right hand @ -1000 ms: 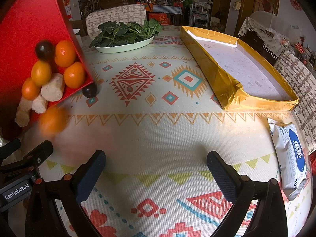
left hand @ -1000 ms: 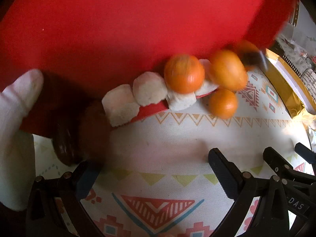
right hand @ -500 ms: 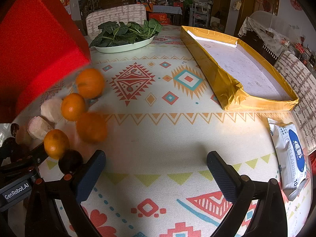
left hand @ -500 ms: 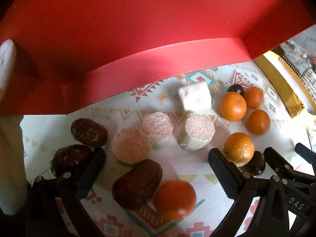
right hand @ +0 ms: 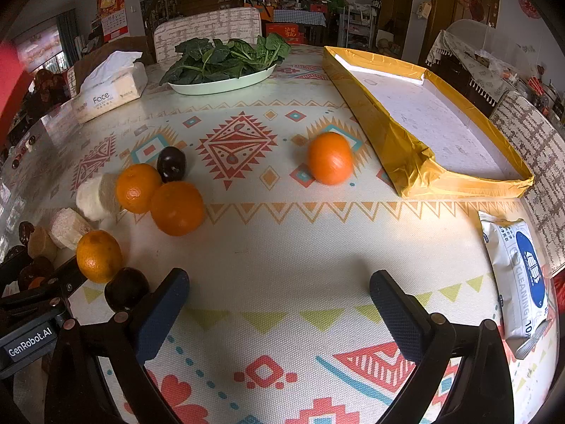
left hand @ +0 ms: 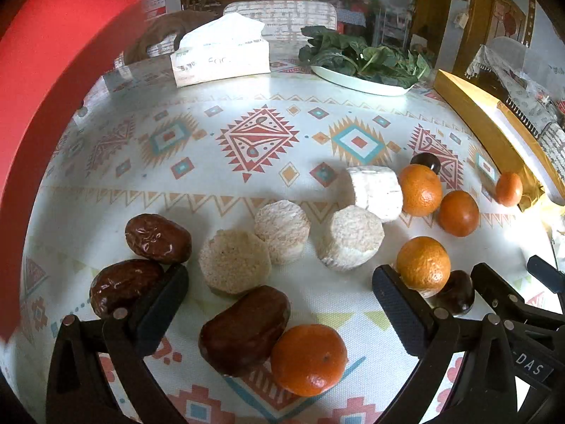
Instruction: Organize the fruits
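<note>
Fruits lie loose on the patterned tablecloth. In the left wrist view there are several oranges (left hand: 423,263), three brown dates (left hand: 159,237), several pale round pieces (left hand: 235,261) and dark plums (left hand: 425,162). My left gripper (left hand: 279,304) is open and empty just above them; a date (left hand: 243,328) and an orange (left hand: 308,358) lie between its fingers. My right gripper (right hand: 277,312) is open and empty over bare cloth. One orange (right hand: 330,158) lies apart near the gold tray (right hand: 406,155); others (right hand: 176,207) lie at left.
A red box (left hand: 39,70) is lifted at the far left. A tissue box (right hand: 109,93) and a plate of greens (right hand: 226,62) stand at the back. A wipes pack (right hand: 519,279) lies at the right edge.
The red box has swung up and away to the left, spilling the fruits onto the cloth. One orange has rolled right toward the gold tray. Both grippers stayed open.
</note>
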The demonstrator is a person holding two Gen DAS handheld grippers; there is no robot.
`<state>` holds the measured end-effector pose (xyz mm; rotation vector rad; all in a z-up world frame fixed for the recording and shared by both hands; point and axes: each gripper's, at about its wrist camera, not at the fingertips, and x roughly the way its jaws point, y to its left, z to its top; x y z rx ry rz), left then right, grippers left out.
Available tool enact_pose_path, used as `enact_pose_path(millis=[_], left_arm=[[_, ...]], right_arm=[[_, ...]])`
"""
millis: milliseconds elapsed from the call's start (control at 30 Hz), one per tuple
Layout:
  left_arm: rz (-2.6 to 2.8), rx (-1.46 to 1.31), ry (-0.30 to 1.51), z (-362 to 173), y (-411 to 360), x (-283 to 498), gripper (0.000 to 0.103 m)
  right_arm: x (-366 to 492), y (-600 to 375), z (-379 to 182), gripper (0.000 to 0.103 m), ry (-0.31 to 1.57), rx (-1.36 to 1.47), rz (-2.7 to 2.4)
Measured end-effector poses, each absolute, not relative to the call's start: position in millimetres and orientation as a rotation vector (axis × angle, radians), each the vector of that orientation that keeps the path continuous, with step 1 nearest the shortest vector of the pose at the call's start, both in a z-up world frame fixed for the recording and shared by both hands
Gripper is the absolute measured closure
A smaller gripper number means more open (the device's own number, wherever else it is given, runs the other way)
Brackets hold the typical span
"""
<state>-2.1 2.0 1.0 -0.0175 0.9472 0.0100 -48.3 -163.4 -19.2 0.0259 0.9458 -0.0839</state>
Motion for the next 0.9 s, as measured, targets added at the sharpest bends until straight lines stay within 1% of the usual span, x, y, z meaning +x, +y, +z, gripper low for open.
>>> enact_pose_path(millis=[900], left_arm=[[0.010,-0.016,0.948,0.2,0.3,-0.3,0.000]], right_arm=[[-48.4,-163.6,-19.1,0.000,0.946,0.026,-0.084]])
